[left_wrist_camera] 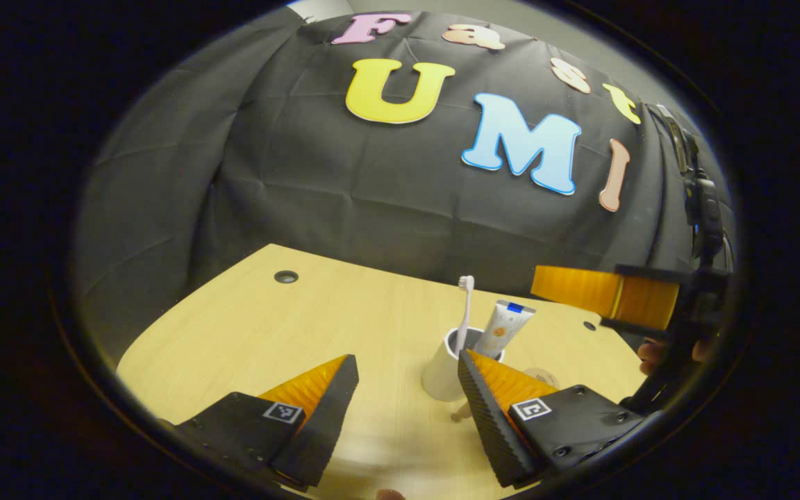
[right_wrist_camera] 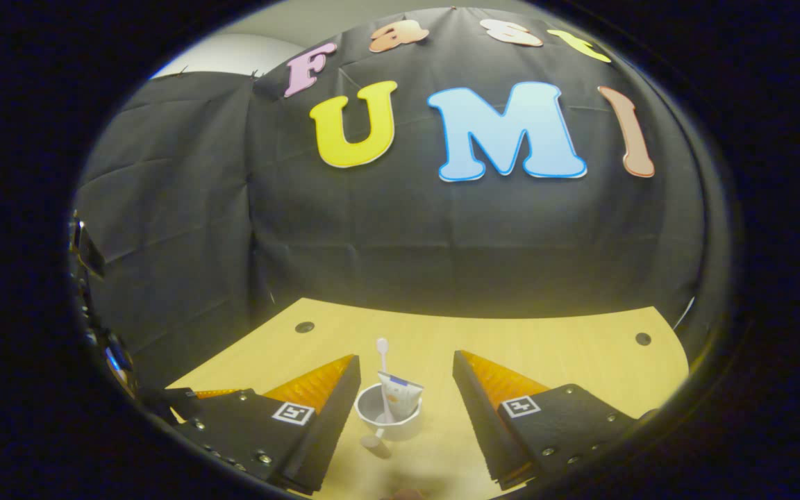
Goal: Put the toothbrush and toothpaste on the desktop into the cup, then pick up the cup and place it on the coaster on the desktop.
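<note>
So the white cup (right_wrist_camera: 387, 417) sits low in the middle of the right gripper view with the toothbrush (right_wrist_camera: 382, 361) and toothpaste (right_wrist_camera: 400, 394) standing in it, on the wooden desktop (right_wrist_camera: 546, 347). The right gripper (right_wrist_camera: 405, 378) hangs above it, fingers spread wide, nothing held. In the left gripper view the left gripper (left_wrist_camera: 407, 375) is spread apart too, cup (left_wrist_camera: 445, 375) just behind its right finger, bottom center.

White cup (right_wrist_camera: 389, 417) upright, lower centre of frame; toothbrush (right_wrist_camera: 382, 375) and toothpaste (right_wrist_camera: 400, 394) stand inside, leaning.
</note>
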Demonstrator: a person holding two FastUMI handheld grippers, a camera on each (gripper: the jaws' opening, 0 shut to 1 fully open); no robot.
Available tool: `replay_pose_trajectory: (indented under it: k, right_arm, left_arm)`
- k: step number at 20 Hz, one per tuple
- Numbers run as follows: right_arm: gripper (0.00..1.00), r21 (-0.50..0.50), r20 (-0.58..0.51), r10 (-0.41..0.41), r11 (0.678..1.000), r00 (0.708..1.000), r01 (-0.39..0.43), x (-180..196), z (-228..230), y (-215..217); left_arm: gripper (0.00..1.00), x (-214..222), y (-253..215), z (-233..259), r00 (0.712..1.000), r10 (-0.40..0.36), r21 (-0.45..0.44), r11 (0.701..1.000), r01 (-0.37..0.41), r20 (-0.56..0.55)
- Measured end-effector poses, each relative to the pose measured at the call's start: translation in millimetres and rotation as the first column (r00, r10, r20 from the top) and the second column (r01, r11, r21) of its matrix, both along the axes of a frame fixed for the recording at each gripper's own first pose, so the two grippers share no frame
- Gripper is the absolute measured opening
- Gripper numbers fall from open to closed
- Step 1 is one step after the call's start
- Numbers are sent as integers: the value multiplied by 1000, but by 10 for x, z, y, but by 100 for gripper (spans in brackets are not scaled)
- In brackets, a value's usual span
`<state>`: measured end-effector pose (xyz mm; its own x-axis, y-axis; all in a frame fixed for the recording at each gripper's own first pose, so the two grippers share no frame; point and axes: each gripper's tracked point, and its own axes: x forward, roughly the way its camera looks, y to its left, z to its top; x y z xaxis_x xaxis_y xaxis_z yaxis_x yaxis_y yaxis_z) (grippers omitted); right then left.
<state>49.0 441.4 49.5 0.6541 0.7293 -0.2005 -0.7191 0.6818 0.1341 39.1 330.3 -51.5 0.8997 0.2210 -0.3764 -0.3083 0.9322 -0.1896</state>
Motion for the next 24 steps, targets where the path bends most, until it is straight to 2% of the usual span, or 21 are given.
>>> replay_pose_trajectory:
  k: [4,9,13,18,24]
  right_arm:
    - [82,33,-1,-59,998,998,59,75,161,-404]
    - [82,26,-10,-132,991,991,132,149,158,-893]
    - [82,-1,8,-183,983,983,183,224,105,-1279]
    - [82,0,-28,-225,974,974,225,211,37,-1600]
    - [82,-29,-125,-251,968,960,250,205,-257,-1789]
  left_arm:
    - [93,154,-318,-47,999,-34,-15,999,34,-17]
    - [93,360,-726,-157,994,-86,-16,996,85,-60]
    - [93,610,-845,-403,984,-102,-35,995,98,-147]
    - [93,869,-966,-805,951,-126,-77,991,109,-282]
    - [94,1184,-955,-1216,889,-154,-144,984,101,-431]
